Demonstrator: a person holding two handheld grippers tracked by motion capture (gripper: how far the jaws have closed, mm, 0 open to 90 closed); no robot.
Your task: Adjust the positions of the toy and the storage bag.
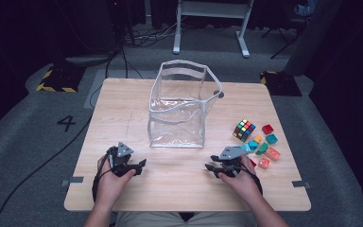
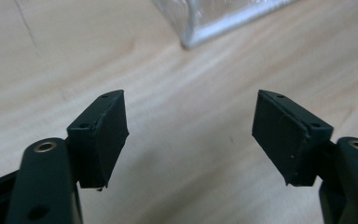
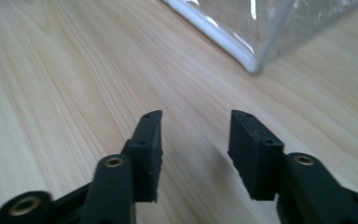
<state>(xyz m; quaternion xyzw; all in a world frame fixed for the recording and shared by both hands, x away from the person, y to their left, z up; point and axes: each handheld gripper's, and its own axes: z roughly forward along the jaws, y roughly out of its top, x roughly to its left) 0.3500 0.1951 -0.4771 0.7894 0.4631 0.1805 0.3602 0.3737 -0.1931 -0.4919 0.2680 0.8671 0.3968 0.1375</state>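
**High view: both grippers idle at the near edge, toys to the right**

Fig. legend. High view, I see my left gripper (image 1: 141, 166) and right gripper (image 1: 210, 166) resting low on the wooden table (image 1: 123, 113), near the person's edge, w/ a clear plastic bag (image 1: 182, 106) standing open-topped betw. and beyond them. Left gripper view: jaws spread wide, nothing betw. them, bare wood below, bag corner (image 2: 193, 39) just ahead. Right gripper view: jaws parted narrower, approx. half the left's gap, also empty; bag's white-piped bottom edge (image 3: 214, 28) runs ahead and to its right.

Key relation: the toys, i.e. a colour cube (image 1: 244, 130) and a cluster of small blocks (image 1: 266, 149), lie on the table's right side, just beside and beyond my right gripper, well apart from the left. The cluster runs roughly front-to-back. The bag sits left of the toys.

Judgement: the right gripper is the nearer tool for a first pick, but its jaws now point left, away from the toys, so it must swing right. The left is better placed to steady the bag's near wall.
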